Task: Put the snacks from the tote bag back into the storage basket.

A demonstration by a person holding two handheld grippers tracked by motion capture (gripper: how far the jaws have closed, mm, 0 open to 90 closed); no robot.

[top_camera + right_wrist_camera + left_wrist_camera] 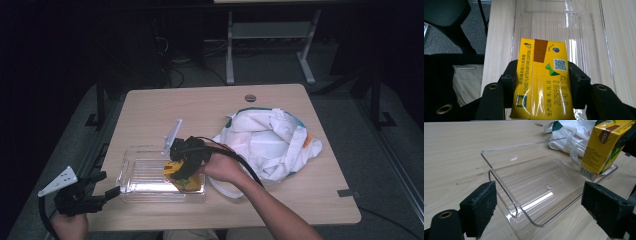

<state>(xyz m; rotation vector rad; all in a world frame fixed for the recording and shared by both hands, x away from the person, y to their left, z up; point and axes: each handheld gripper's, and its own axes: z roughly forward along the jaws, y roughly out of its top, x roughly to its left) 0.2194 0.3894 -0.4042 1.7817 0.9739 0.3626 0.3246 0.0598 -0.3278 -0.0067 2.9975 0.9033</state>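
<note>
Each claw is wearing black fuzzy pads (480, 207) and showing brass rings (493, 86). The left claw (107, 187) is carrying a grey three-cornered plate (59, 181).

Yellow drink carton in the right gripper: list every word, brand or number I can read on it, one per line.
"PLEASE FLATTEN BEFORE DISPOSAL", on the top of the yellow drink carton.
"VITA", on the brown band of its side.
Chinese lines, the printed date and its numbers, the QR code and the barcode digits: too small or blurred to read surely.
The clear plastic tray carries no text.
</note>
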